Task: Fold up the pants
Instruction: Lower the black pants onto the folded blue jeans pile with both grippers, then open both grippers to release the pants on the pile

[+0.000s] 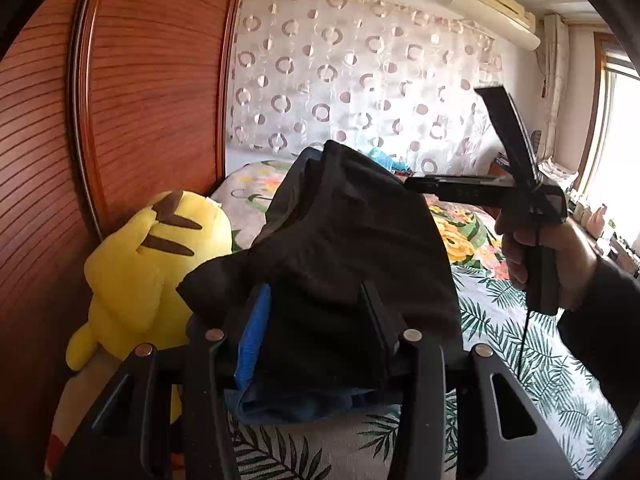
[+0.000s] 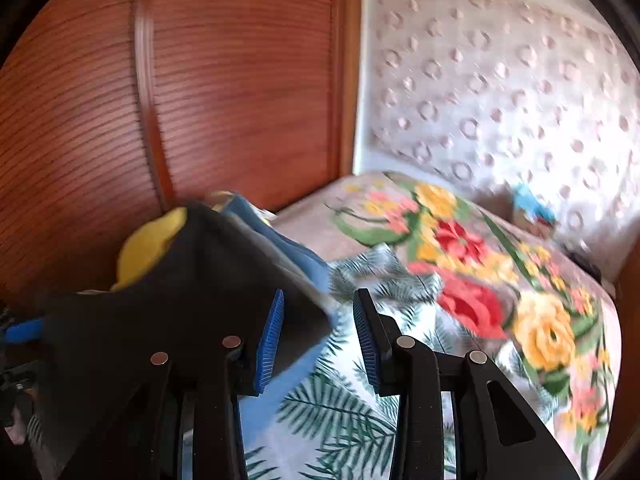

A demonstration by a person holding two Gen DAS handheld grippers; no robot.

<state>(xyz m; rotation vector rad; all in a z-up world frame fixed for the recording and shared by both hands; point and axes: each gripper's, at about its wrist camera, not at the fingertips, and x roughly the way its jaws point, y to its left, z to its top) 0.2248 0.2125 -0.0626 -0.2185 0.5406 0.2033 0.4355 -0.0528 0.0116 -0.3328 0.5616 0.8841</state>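
Note:
The black pants (image 1: 340, 240) hang bunched in the air over the bed. My left gripper (image 1: 316, 300) is shut on the pants, with cloth filling the gap between its blue-padded fingers. In the left wrist view the right gripper (image 1: 412, 184) reaches in from the right, its tip at the edge of the pants. In the right wrist view the right gripper (image 2: 318, 312) is open and empty. The pants (image 2: 180, 300) hang just left of it, touching its left finger (image 2: 272, 336). A blue garment (image 1: 296, 404) lies under the pants.
The bed has a palm-leaf sheet (image 1: 520, 344) and a floral blanket (image 2: 460, 264). A yellow plush toy (image 1: 148, 268) sits at the left against a wooden wardrobe (image 1: 132, 92). A patterned curtain (image 1: 360, 80) hangs behind the bed. A window (image 1: 620, 152) is at the right.

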